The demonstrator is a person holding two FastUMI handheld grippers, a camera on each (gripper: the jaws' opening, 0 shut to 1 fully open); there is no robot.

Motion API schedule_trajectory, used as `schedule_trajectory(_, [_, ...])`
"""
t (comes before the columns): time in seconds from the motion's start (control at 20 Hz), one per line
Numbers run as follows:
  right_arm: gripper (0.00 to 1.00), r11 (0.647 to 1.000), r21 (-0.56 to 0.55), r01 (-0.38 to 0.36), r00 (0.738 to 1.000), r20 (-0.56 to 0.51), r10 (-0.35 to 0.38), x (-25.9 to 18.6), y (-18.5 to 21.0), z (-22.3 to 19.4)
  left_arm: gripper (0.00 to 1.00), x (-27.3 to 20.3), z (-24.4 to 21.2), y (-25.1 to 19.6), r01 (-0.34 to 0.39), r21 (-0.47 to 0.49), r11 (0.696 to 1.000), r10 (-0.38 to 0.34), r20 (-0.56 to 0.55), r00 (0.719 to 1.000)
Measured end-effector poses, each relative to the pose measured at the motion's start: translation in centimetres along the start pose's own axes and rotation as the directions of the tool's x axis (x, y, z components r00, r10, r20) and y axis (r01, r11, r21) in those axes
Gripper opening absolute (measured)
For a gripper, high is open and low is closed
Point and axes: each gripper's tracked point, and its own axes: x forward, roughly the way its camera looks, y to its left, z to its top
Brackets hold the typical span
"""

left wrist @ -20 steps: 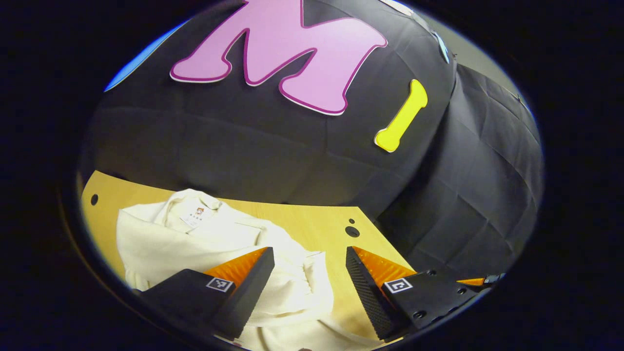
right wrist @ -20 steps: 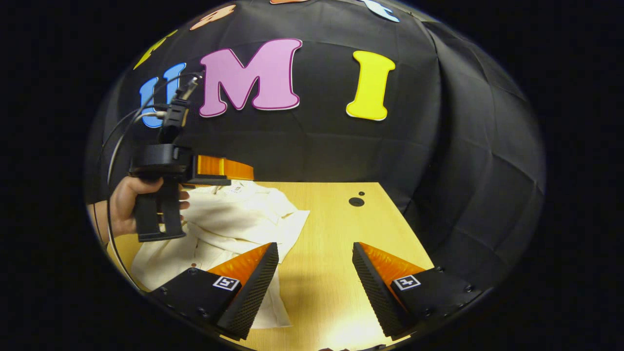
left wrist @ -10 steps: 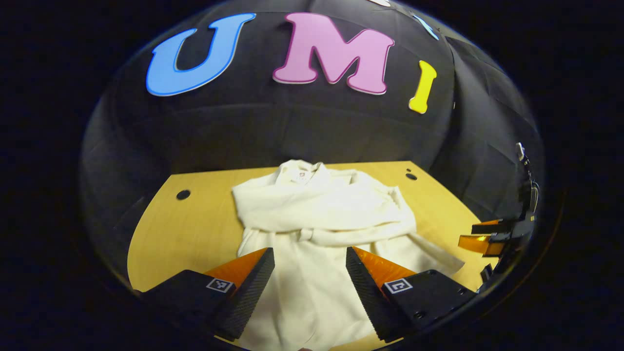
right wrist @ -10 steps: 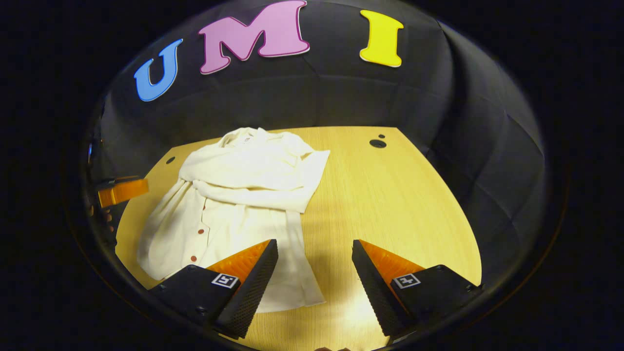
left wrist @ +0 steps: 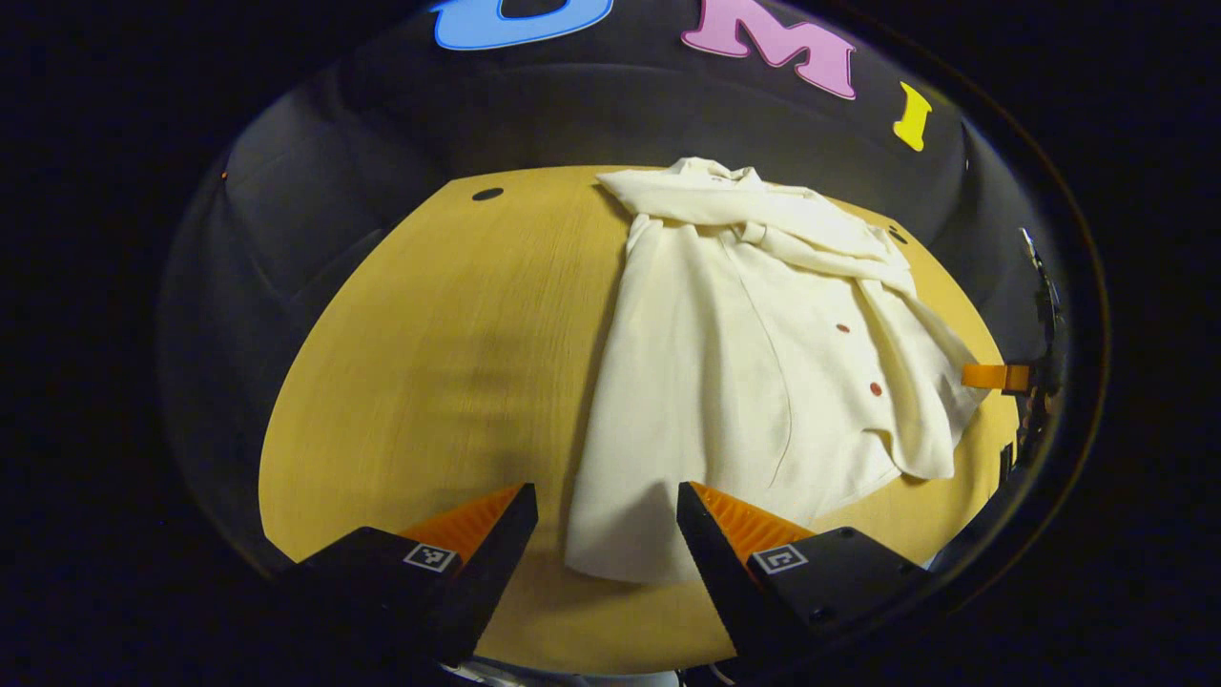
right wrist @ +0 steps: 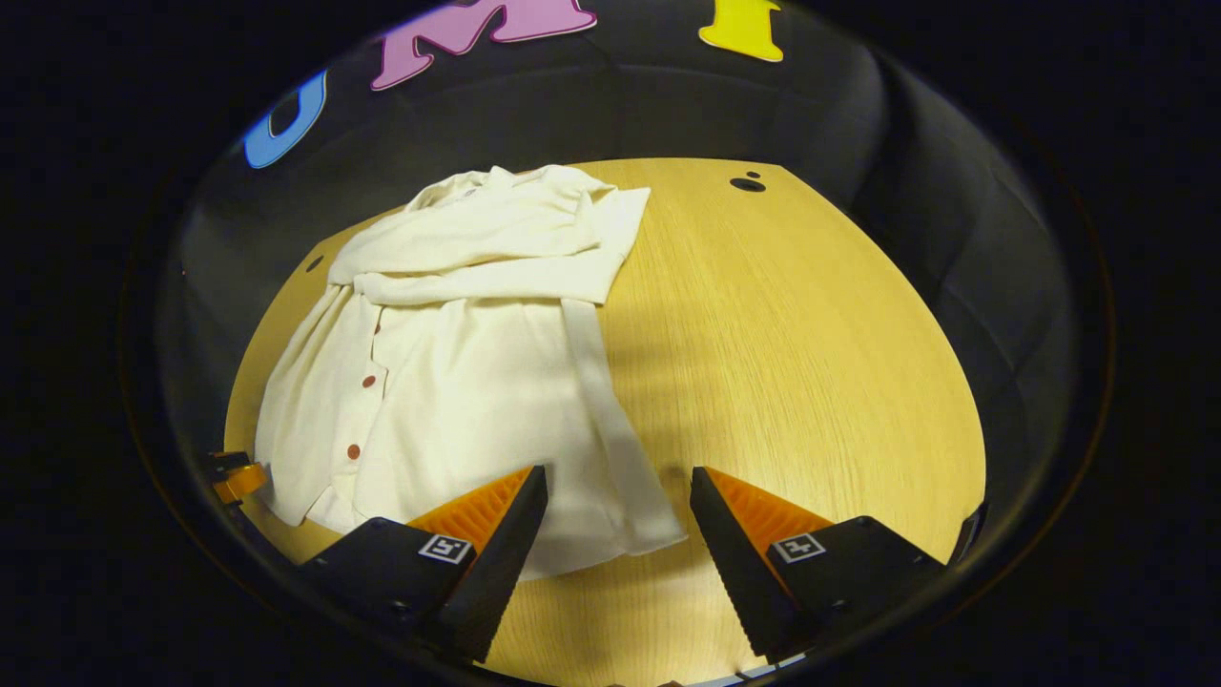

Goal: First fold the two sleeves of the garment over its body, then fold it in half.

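- Shirt (left wrist: 725,372) lies spread on the table (left wrist: 429,363), collar at the far edge, hem near; in the left gripper view it sits right of the table's middle, in the right gripper view left of it.
- Left gripper (left wrist: 607,544) hovers over the near-left hem corner, jaws apart and holding nothing; the corner lies between its fingers in the picture, though I cannot tell the height above the cloth.
- Sleeves (right wrist: 477,272) lie crossed over the chest in a loose band just below the collar, so I judge the first step done and the fold in half next.
- Buttons (right wrist: 367,382) run down the front toward the hem.
- Right gripper (right wrist: 618,553) hovers over the near-right hem corner, jaws likewise apart and empty.
- Handling, as a judgement: the cloth looks thin, soft and light, with no stiffness; it will sag and drag between two holds, and the loose sleeves may slide.
- Best hold: pinch the two near hem corners, one per gripper, and carry them evenly toward the collar.
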Motion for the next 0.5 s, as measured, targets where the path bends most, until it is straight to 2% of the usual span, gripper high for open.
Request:
schedule_trajectory(0.1, [0.97, 1.0, 0.001, 0.009, 1.0, -0.023, -0.009, 0.2, 0.0, -1.1, 0.96, 0.7, 0.6, -1.1, 0.007, -0.005, 1.0, -0.007, 0.005, 1.0])
schedule_trajectory(0.15, [0.98, 1.0, -0.012, 0.015, 1.0, 0.009, -0.014, 0.4, 0.0, -0.5, 0.96, 0.9, 0.7, -1.5, 0.01, -0.004, 1.0, -0.01, 0.005, 1.0])
schedule_trajectory(0.2, [0.95, 0.999, -0.026, 0.019, 1.0, -0.01, -0.019, 0.4, -0.1, -0.9, 0.93, 0.6, 0.4, -1.7, 0.014, -0.008, 1.0, -0.015, -0.008, 1.0])
schedule_trajectory(0.3, [0.88, 1.0, -0.025, 0.015, 1.0, -0.004, -0.015, 0.5, 0.4, -0.6, 0.75, 0.6, 0.2, -2.5, 0.03, -0.005, 1.0, -0.03, -0.017, 0.999])
schedule_trajectory(0.4, [0.49, 1.0, -0.015, 0.023, 1.0, -0.007, -0.023, 0.3, 1.0, -0.9, 0.46, 0.4, 0.4, -3.3, 0.049, 0.001, 0.999, -0.048, -0.018, 0.999])
schedule_trajectory(0.45, [0.32, 1.0, -0.019, 0.01, 1.0, -0.017, -0.01, 0.4, 1.6, -1.1, 0.27, 0.4, 0.4, -3.6, 0.047, 0.007, 0.999, -0.047, -0.02, 0.999])
schedule_trajectory(0.5, [0.14, 0.999, -0.032, 0.023, 1.0, -0.015, -0.024, 0.2, 1.7, -1.1, 0.19, 0.5, 0.4, -4.0, 0.053, 0.01, 0.999, -0.053, -0.027, 0.998])
